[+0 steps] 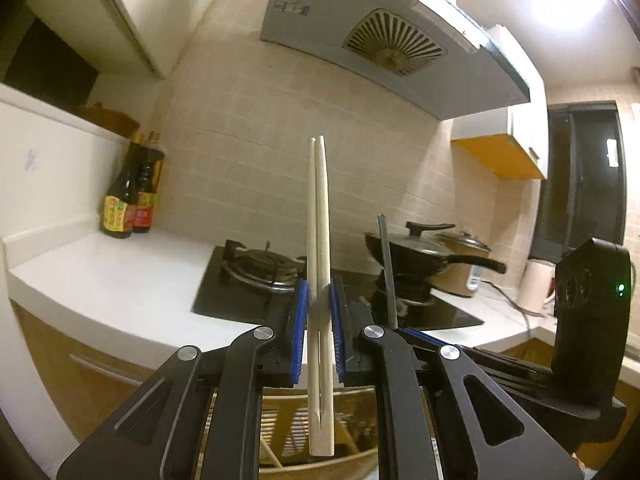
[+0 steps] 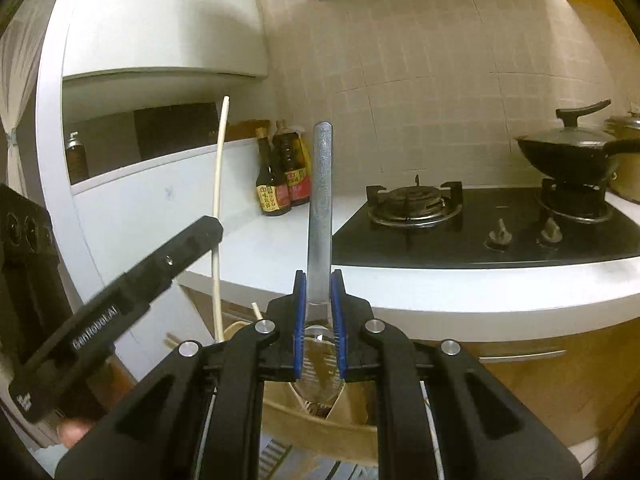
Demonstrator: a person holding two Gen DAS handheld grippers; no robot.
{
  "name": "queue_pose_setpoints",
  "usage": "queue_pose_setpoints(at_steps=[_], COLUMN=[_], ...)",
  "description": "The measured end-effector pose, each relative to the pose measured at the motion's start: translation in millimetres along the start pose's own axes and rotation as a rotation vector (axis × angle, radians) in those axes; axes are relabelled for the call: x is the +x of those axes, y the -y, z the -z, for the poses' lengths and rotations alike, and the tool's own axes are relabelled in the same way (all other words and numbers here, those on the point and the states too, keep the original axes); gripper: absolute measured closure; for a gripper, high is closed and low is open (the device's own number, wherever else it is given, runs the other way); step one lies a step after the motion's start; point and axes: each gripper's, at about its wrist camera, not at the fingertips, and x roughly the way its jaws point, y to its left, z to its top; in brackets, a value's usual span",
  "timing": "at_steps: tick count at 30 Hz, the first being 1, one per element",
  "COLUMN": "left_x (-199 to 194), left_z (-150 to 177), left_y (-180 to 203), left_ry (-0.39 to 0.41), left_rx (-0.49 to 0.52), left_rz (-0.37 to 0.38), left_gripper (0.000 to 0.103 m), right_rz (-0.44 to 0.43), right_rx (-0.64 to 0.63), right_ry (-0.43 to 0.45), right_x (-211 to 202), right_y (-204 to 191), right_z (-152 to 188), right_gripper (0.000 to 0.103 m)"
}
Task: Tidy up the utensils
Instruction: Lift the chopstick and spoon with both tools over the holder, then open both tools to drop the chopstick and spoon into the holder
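Note:
My left gripper [image 1: 319, 300] is shut on a pair of pale wooden chopsticks [image 1: 319, 216], which stand upright between its blue pads. My right gripper [image 2: 319, 292] is shut on a metal spoon [image 2: 321, 200], handle up, bowl hanging below the pads. In the left wrist view the spoon handle [image 1: 387, 268] and the right gripper's body [image 1: 588, 300] show at the right. In the right wrist view the chopsticks [image 2: 218, 208] and the left gripper's body [image 2: 120, 300] show at the left. Below both grippers lies a wooden utensil holder [image 2: 320, 428] with more chopsticks in it.
A white counter [image 1: 120, 284] carries a black gas hob [image 2: 480, 232], with a lidded black wok [image 2: 576, 152] on the right burner. Two sauce bottles [image 1: 134, 196] stand in the corner. A range hood [image 1: 380, 40] hangs above. Wooden cabinet fronts [image 2: 540, 368] sit below the counter.

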Motion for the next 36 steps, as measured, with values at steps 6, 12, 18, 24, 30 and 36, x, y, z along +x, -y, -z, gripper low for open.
queue_pose_setpoints(at_steps=[6, 12, 18, 24, 30, 36], left_x=[22.8, 27.6, 25.2, 21.7, 17.3, 7.5], left_z=[16.9, 28.2, 31.6, 30.9, 30.7, 30.4], left_y=[-25.0, -24.8, -23.0, -30.0, -33.7, -39.2], left_ry=[-0.020, -0.007, 0.010, 0.000, -0.016, -0.022], left_rx=[-0.045, 0.012, 0.052, 0.035, 0.032, 0.003], left_rz=[-0.016, -0.040, -0.032, -0.011, 0.001, 0.006], left_gripper=[0.093, 0.093, 0.092, 0.092, 0.089, 0.086], right_rz=[-0.021, -0.029, -0.021, -0.033, -0.038, -0.044], right_rx=[0.027, 0.031, 0.007, 0.015, 0.007, 0.011], right_ry=[0.027, 0.021, 0.024, 0.013, -0.008, -0.033], right_x=[26.3, 38.2, 41.0, 38.6, 32.4, 23.6], right_y=[8.1, 7.9, 3.0, 4.2, 2.7, 3.1], right_z=[12.8, 23.9, 31.5, 34.0, 39.5, 42.0], right_gripper=[0.093, 0.093, 0.093, 0.092, 0.092, 0.092])
